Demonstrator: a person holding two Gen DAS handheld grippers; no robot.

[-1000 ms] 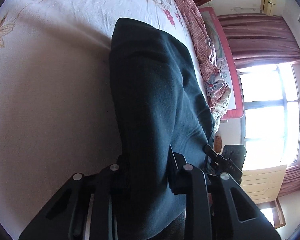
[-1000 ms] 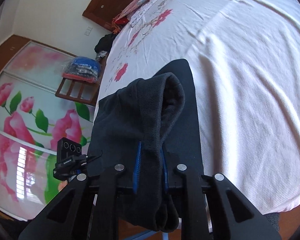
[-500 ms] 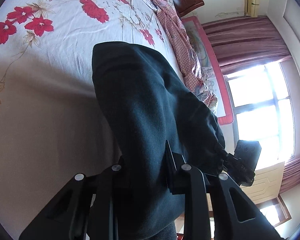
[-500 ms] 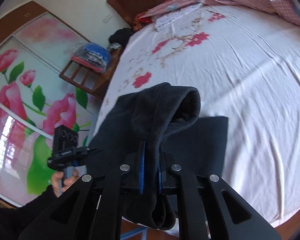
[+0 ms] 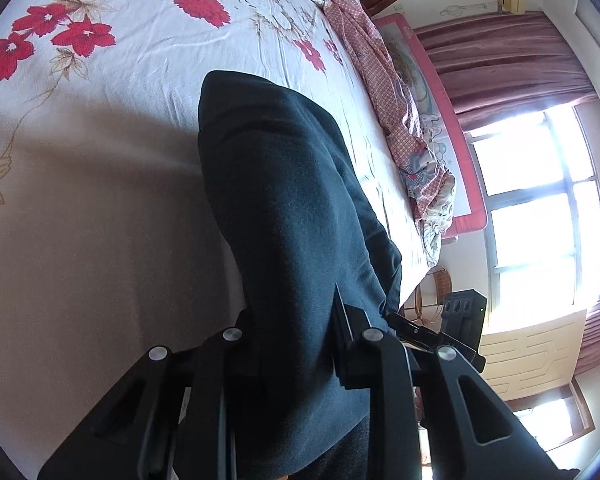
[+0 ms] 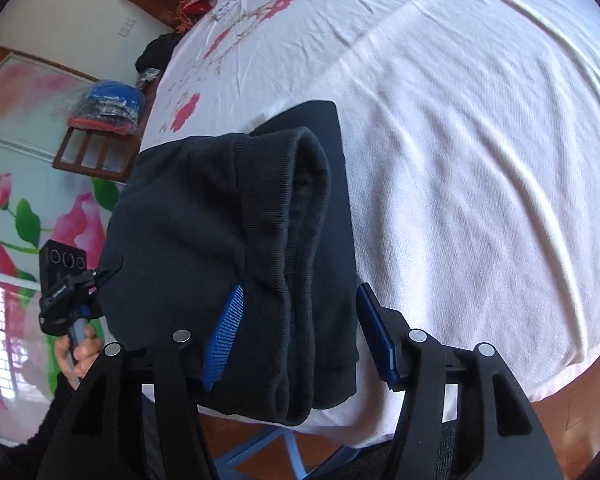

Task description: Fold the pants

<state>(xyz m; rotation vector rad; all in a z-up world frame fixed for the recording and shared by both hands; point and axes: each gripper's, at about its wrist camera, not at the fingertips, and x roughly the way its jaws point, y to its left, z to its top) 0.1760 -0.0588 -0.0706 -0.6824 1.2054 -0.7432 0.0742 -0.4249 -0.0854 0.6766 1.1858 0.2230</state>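
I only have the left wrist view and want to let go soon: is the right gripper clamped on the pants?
Observer: No. The right gripper is open, its blue fingers spread wide, with the pants lying unpinched between them.
Operator: Where does the bundle sit on the bed?
Observer: At the near edge of the bed; its thick ribbed fold reaches the edge, with wooden floor showing just below.
Operator: Anything beside the bed on that side?
Observer: A wooden stand with a blue bundle on top.
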